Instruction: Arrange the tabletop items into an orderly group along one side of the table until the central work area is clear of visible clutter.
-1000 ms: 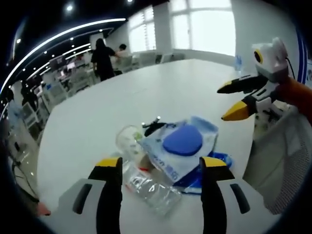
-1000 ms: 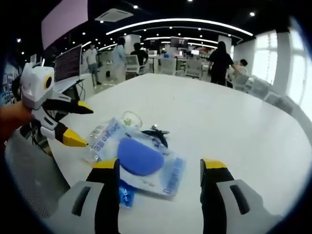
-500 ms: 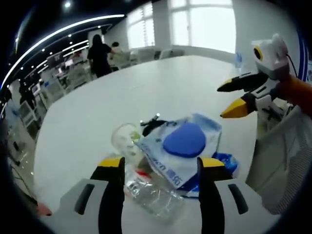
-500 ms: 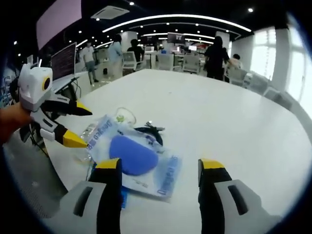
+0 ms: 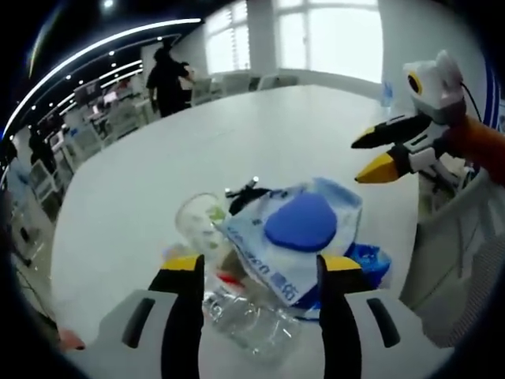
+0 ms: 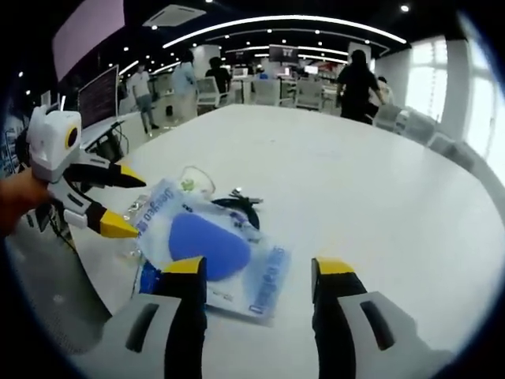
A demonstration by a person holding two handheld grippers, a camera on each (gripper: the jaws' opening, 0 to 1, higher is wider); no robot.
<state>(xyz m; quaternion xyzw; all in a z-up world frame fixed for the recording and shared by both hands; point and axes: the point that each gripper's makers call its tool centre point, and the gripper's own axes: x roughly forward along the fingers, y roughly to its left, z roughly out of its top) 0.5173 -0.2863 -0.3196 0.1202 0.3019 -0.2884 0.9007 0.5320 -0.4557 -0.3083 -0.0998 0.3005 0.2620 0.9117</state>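
- A clear plastic packet (image 5: 296, 237) holding a blue pad (image 5: 300, 223) tops a small heap at the near edge of the white table (image 5: 237, 142); its blue print is too blurred to read.
- Its long axis runs aslant to the table's edge.
- Against it lie a clear cup (image 5: 201, 223) on its side, crumpled clear wrap (image 5: 248, 320), a black clip (image 5: 246, 196) and a blue wrapper (image 5: 367, 264).
- The left tongs (image 5: 256, 272) stand wide, empty, over the heap.
- The right tongs (image 6: 256, 272) are also wide and empty, beside the packet.
- People stand at desks beyond the table.
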